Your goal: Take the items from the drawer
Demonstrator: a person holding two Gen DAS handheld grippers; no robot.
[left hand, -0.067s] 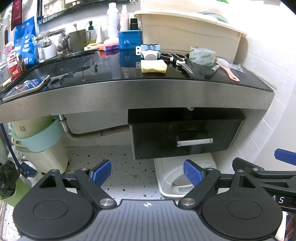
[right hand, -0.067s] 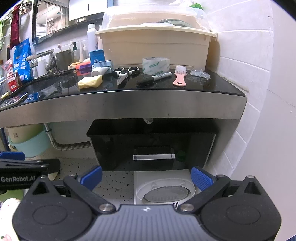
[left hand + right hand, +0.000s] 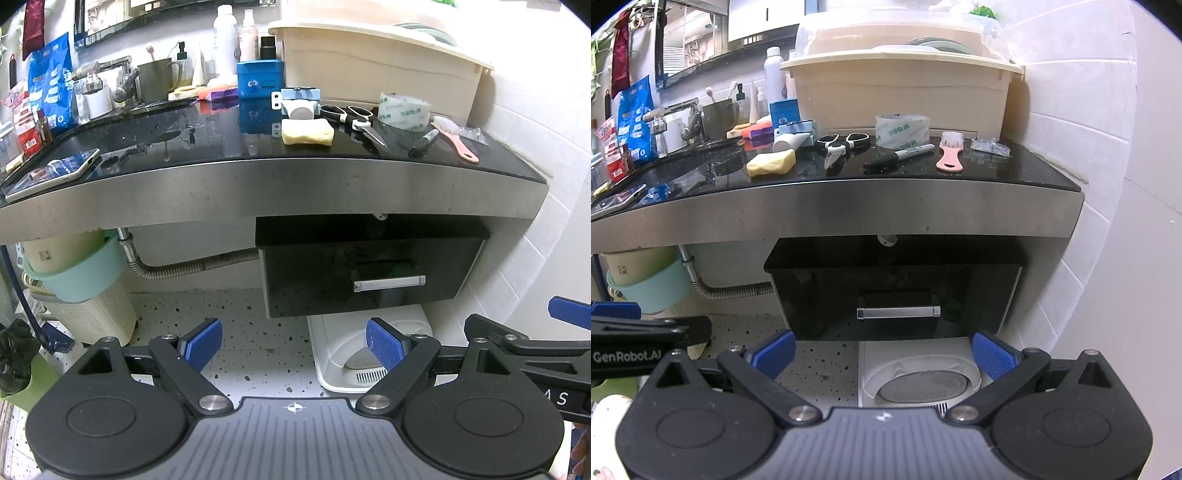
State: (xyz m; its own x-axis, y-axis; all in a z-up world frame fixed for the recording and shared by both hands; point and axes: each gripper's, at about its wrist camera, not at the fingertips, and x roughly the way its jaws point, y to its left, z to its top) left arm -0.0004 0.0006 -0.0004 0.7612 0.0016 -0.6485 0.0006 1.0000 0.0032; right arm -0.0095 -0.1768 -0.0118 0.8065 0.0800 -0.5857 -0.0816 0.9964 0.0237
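A black drawer (image 3: 369, 273) with a silver bar handle (image 3: 389, 283) hangs shut under the steel-edged counter; it also shows in the right wrist view (image 3: 897, 295), with its handle (image 3: 898, 312). My left gripper (image 3: 293, 345) is open and empty, well short of the drawer and below it. My right gripper (image 3: 882, 352) is open and empty, centred below the handle. On the counter lie a yellow sponge (image 3: 307, 132), scissors (image 3: 354, 120), a tape roll (image 3: 404, 109), a black marker (image 3: 423, 142) and a pink brush (image 3: 456, 138).
A beige tub (image 3: 380, 62) stands at the back of the black counter (image 3: 184, 144). A phone (image 3: 51, 173) lies at its left. A white appliance (image 3: 923, 380) sits on the floor under the drawer. A corrugated pipe (image 3: 177, 267) and a mint basket (image 3: 81, 273) are at left. A tiled wall (image 3: 1089, 184) closes the right.
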